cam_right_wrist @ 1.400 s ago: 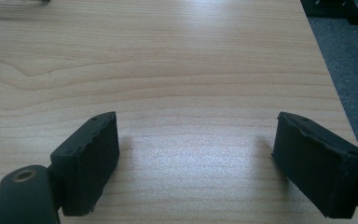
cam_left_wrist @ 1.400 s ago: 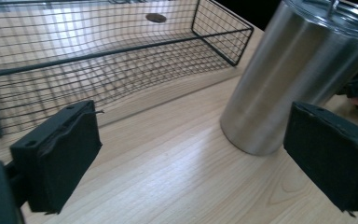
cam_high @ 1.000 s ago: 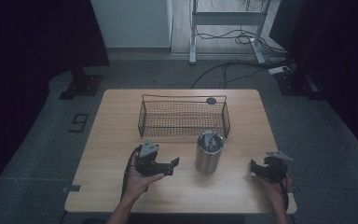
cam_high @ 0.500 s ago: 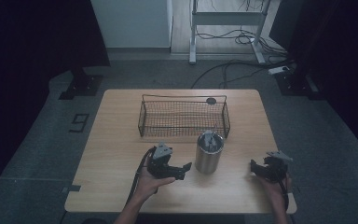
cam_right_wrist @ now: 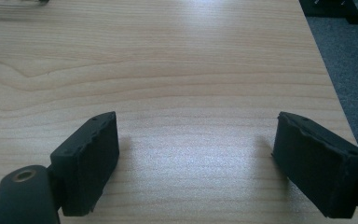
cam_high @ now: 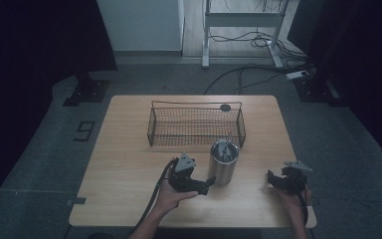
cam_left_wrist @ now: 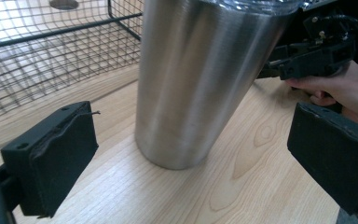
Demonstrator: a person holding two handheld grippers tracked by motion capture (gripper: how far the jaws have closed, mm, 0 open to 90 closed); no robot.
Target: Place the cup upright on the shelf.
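Note:
A tall steel tumbler [cam_high: 223,162] stands upright on the wooden table [cam_high: 129,159], just in front of the wire basket [cam_high: 196,124]. My left gripper [cam_high: 205,186] sits at the tumbler's lower left, open, jaws pointing at its base. In the left gripper view the tumbler [cam_left_wrist: 191,79] rises close ahead between the two wide-apart pads [cam_left_wrist: 51,154], touching neither. My right gripper [cam_high: 272,178] rests near the table's right front corner, open, with bare wood between its pads [cam_right_wrist: 91,158]. The other hand and its gripper [cam_left_wrist: 317,51] appear beyond the tumbler in the left gripper view.
The black wire basket [cam_left_wrist: 42,51] stands behind the tumbler across the table's middle; a small dark disc [cam_high: 225,107] lies on the table behind it. The table's right edge [cam_right_wrist: 326,70] runs close to my right gripper. Cables and a stand cross the floor at the back.
My left gripper has moved right across the table toward the tumbler and now sits at its base. The right gripper has stayed in place.

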